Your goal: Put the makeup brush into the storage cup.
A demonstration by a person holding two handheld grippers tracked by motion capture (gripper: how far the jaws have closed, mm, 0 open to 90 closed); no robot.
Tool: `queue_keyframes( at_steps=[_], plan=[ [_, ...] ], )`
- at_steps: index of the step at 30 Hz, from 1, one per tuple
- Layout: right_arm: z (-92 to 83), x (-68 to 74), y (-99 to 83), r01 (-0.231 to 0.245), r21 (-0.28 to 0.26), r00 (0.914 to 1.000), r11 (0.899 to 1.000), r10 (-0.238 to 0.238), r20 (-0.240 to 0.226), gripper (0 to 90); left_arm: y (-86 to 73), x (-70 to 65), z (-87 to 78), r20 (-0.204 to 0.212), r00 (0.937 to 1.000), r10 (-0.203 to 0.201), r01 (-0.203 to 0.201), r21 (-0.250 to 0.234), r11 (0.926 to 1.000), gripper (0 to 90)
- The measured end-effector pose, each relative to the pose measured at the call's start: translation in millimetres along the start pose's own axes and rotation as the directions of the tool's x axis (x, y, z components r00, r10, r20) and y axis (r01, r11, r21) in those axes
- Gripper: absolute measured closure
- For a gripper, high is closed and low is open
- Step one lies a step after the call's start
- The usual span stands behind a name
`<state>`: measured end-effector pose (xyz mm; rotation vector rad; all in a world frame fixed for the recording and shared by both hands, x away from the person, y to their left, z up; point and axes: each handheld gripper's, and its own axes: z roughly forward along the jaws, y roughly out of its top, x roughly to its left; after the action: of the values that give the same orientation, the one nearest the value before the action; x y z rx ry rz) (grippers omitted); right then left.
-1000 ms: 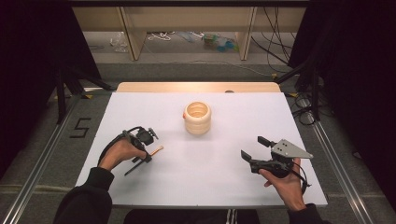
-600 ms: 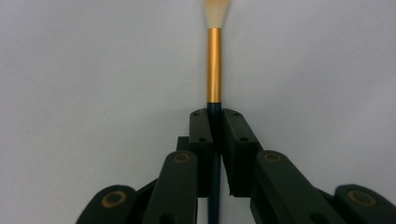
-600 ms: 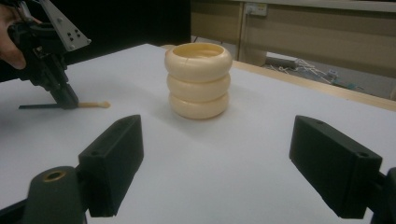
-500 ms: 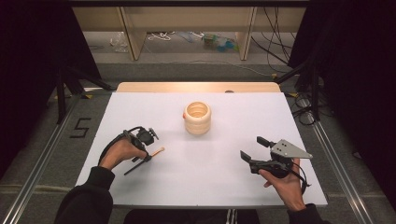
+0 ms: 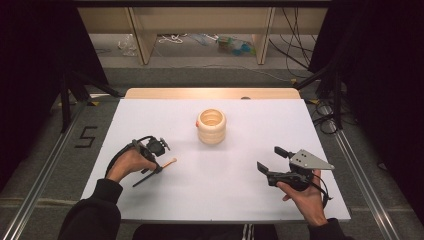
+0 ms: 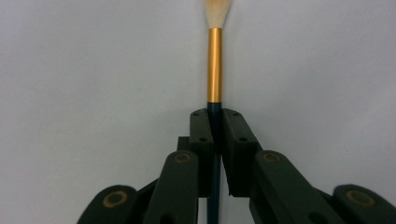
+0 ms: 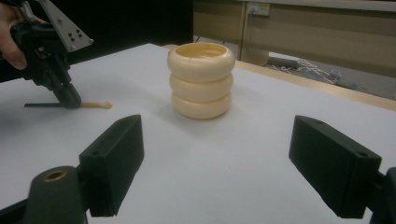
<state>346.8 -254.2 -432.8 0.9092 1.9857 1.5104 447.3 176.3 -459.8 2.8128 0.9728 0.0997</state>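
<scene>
My left jaws cover the brush [image 6: 215,60] handle's middle; its bristle tip is cut off at the top edge.

A white tabletop [image 5: 225,200] with a bare wooden strip along its far edge carries a cream ribbed pot [image 5: 211,126] standing upright near the middle. A brush [image 5: 159,169] lies on it toward the left front.

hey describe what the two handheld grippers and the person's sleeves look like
Both grippers, left gripper and right gripper, are black with blocky two-piece jaws on linkage arms with brass-coloured pivots. The right one carries a grey three-cornered plate with small holes. Black cables trail from each. The sleeves are black.
</scene>
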Motion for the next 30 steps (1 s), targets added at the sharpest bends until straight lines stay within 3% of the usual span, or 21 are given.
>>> queue_keyframes(
  at_steps=[17,18,30],
  plan=[
    [-0.3,0.2,0.2,-0.005,0.003,1.0000,1.000,0.005,0.001,18.9,-1.3,1.7,-0.8,0.006,0.9999,0.010,-0.010,-0.022,0.9997,83.2],
    [-0.3,0.2,0.2,-0.005,0.003,1.0000,1.000,0.005,0.001,18.9,-1.4,3.5,-2.4,0.004,0.9995,0.031,-0.030,-0.006,0.9995,83.2],
    [-1.7,0.0,0.9,0.006,0.013,0.9999,1.000,-0.006,0.011,18.9,-4.8,8.9,-14.1,0.031,0.9995,-0.002,0.005,-0.110,0.9939,83.2]
  ],
)
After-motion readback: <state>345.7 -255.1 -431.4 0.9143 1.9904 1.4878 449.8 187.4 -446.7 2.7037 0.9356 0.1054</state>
